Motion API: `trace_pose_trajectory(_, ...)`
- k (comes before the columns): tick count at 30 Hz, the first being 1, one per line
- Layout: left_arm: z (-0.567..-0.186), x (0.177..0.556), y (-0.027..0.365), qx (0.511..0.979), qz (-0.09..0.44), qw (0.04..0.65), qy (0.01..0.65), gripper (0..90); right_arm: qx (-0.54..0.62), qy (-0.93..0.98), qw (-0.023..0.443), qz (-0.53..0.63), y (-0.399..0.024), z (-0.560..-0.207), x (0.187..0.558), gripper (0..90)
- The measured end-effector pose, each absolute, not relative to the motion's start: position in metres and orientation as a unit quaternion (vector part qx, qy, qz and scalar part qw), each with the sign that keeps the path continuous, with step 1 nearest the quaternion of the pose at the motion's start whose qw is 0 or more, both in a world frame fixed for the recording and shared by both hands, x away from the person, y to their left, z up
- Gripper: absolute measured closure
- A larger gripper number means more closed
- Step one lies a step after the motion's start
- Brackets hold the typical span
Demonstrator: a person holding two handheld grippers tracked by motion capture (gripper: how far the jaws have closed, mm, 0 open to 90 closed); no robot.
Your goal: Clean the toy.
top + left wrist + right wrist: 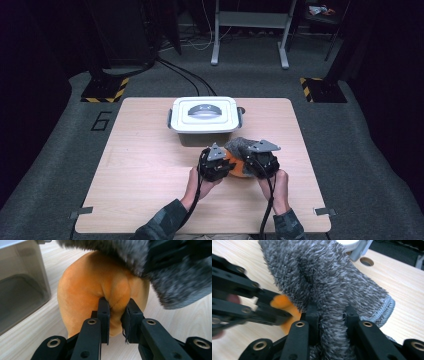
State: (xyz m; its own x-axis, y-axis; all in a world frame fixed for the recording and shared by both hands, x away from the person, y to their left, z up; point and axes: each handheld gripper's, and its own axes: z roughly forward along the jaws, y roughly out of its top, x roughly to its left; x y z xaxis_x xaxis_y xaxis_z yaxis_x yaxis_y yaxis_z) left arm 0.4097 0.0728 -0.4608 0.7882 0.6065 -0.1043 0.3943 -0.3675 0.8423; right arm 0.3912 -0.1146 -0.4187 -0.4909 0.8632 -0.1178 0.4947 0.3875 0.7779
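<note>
While both jaws pinch, left gripper (116, 315) on orange plush (100, 290), right gripper (330, 315) on grey cloth (329, 277), lidded white box (204, 116) just behind.

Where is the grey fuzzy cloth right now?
In the high view the grey cloth sits right of table centre, just in front of the white lidded box, draped over the orange plush and pinched by the right gripper.

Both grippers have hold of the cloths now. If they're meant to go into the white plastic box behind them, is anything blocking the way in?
Yes. The white plastic box has its lid on, so the opening is covered. The left gripper pinches the orange plush cloth; the right gripper pinches the grey fluffy cloth. Bare table lies between them and the box.
</note>
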Motion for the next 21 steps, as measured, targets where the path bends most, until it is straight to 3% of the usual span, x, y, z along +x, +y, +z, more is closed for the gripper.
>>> trace_pose_trajectory(21, -0.465, 0.413, 0.076, 0.817, 0.110, 0.472, 0.313, 77.5, 0.492, 0.769, 0.239, 0.332, -0.160, -0.446, 0.400, 72.2)
